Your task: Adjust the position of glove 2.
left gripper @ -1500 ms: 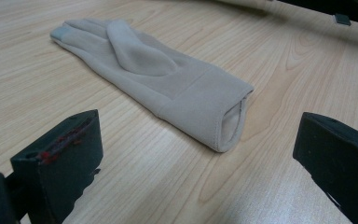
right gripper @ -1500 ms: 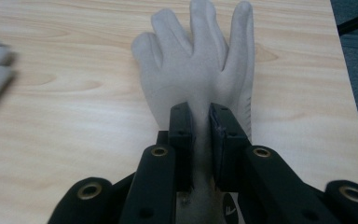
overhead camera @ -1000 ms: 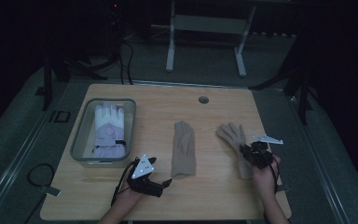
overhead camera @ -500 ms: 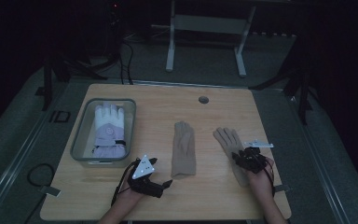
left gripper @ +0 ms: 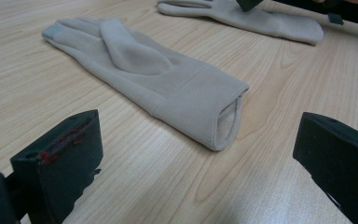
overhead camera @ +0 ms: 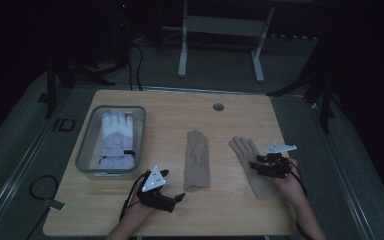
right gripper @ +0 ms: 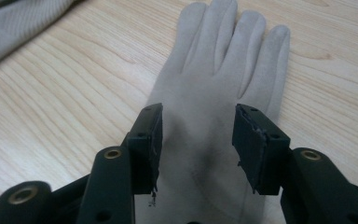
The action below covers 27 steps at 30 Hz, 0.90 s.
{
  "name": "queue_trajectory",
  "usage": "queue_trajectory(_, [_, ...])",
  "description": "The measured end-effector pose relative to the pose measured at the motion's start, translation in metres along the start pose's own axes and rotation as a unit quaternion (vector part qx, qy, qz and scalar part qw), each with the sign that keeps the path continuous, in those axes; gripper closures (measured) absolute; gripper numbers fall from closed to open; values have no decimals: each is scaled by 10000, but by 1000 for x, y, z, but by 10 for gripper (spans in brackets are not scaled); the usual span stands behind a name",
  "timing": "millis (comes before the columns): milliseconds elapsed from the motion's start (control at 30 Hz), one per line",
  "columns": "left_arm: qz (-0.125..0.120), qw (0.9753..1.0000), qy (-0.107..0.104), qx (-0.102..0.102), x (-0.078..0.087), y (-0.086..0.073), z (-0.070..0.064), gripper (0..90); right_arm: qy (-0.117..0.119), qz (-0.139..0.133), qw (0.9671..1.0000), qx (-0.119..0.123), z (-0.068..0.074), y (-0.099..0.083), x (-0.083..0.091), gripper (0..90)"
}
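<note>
Two beige gloves lie flat on the wooden table. The middle glove has its cuff towards me. My left gripper rests low on the table just short of that cuff, jaws wide apart and holding nothing. The right glove lies palm-flat, fingers pointing away. My right gripper hovers over its palm, open, one jaw on each side of the palm's middle. Whether the fingertips touch the fabric is unclear.
A clear plastic bin at the table's left holds a white and lavender padded glove. A round cable hole sits near the far edge. A metal stand is on the floor beyond the table.
My right gripper has moved a little left and towards me, settling lower over the right glove's palm. The left gripper and middle glove have stayed put.
</note>
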<state>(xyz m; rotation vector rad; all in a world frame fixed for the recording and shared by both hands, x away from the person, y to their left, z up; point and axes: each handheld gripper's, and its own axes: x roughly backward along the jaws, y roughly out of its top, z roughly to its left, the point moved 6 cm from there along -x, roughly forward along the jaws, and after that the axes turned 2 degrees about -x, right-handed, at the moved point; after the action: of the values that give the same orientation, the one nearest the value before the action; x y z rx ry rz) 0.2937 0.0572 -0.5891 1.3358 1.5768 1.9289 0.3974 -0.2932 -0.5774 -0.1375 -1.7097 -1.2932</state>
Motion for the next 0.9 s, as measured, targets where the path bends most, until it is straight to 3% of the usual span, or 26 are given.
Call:
queue_trajectory(100, [2, 10000, 5, -7, 0, 0, 0, 16, 29, 29, 10000, -5, -5, -2, -5, 508])
queue_trajectory(233, [2, 10000, 4, 1, 0, 0, 0, 16, 140, -56, 9997, -214, -7, -6, -11, 487])
queue_trajectory(333, [7, 10000, 3, -4, 0, -1, 0, 16, 26, -115, 9999, -36, -6, -8, -13, 494])
queue_trajectory(400, [12, 10000, 3, -7, -1, -1, 0, 16, -66, -189, 9997, 120, -4, -9, -14, 550])
queue_trajectory(433, [21, 10000, 16, -23, -1, -1, 0, 16, -143, -232, 9996, 62, -4, -10, -13, 692])
queue_trajectory(533, [10, 10000, 36, -27, 0, -1, 0, 16, -423, -309, 9986, -79, -2, -11, -13, 798])
queue_trajectory(700, [-5, 10000, 49, -20, 0, 0, 2, 16, -786, -392, 9949, -497, 2, -2, -8, 819])
queue_trajectory(900, [-27, 10000, 57, -32, 1, 1, 0, 16, -1094, -709, 9857, -1072, 5, 18, 14, 819])
